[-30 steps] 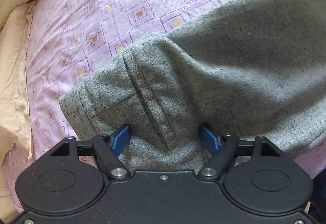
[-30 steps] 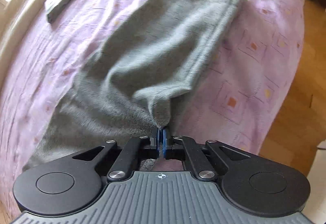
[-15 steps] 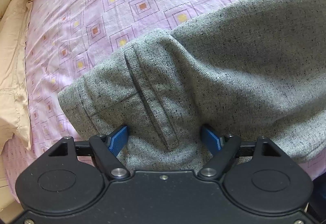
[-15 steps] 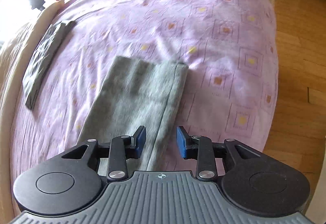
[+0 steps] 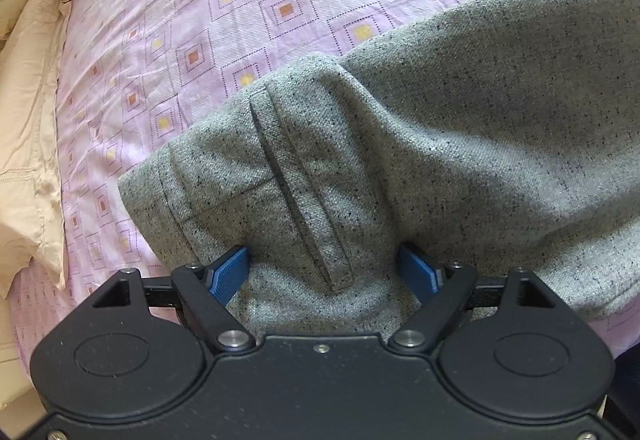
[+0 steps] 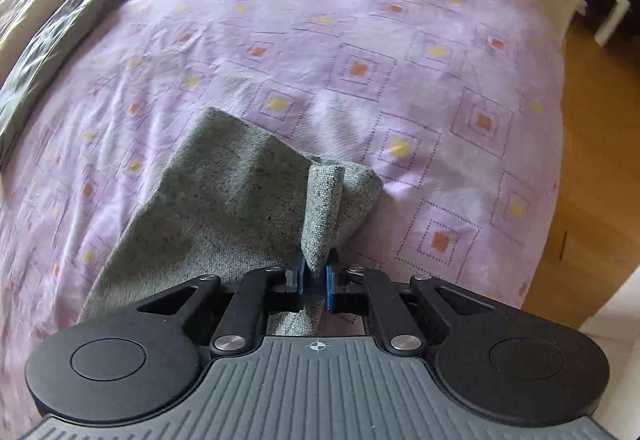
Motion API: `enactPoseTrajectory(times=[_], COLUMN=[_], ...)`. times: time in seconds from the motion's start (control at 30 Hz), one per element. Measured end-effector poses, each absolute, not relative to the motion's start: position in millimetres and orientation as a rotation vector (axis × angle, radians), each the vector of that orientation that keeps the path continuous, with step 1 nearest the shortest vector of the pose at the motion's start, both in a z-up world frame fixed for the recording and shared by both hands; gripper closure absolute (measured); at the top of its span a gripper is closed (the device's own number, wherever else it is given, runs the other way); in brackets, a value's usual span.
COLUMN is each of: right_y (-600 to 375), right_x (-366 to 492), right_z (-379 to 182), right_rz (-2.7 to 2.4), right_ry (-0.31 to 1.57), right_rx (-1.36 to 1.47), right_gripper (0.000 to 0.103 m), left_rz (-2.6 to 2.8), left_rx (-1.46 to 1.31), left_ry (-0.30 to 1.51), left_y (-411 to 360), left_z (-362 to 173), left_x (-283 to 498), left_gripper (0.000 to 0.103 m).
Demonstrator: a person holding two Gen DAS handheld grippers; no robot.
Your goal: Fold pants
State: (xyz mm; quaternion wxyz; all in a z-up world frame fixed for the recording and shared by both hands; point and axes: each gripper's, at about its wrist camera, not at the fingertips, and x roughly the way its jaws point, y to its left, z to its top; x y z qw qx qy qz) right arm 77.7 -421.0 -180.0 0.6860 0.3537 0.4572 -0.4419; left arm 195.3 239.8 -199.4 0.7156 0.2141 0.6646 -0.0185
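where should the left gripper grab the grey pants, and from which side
Grip the waistband edge of the grey pants beside the belt loop. The open left gripper already straddles it from the near side, where the fabric bunches thick enough to pinch.

Soft daylight, with strong fisheye bending in both wrist views.

The speckled grey woven pants (image 5: 460, 143) are sharply rendered in the left view, with gentle shadows in the folds. In the right view the lilac diamond-patterned bedspread (image 6: 360, 39) is smeared by blur, and the top left corner is blown out white.
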Motion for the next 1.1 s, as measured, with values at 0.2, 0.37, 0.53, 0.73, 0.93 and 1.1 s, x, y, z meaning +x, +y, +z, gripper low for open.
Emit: enactPoseTrajectory(times=[0.2,0.37,0.53,0.73,0.93,1.1], right_y=[-353,-261,-145,-40,-24,-24], right_x=[97,172,272,342,331,265], right_z=[-117,-108,-142,-184,-210,-169], right_rz=[-0.999,-0.420,0.156,0.382,0.363,0.521], right_ry=[0.859,0.920,1.182,1.409,1.694,1.511], right_rx=[0.436,0.388,0.443,0.373,0.388,0.309], right_gripper=[0.082,0.078,0.074,0.074,0.073,0.087], left_rz=[-0.058,-0.085,-0.045,-0.078,-0.075,-0.119], left_rx=[0.446,0.307,0.198,0.268,0.212,0.176], left_ry=[1.458,1.318,1.320,1.379,1.367,1.329], left_y=[236,229,238,241,247,255], left_z=[-181,-145,-158,-195,-194,-179], left_x=[194,209,228,208,206,204], left_gripper=[0.038,0.041,0.041,0.040,0.040,0.045])
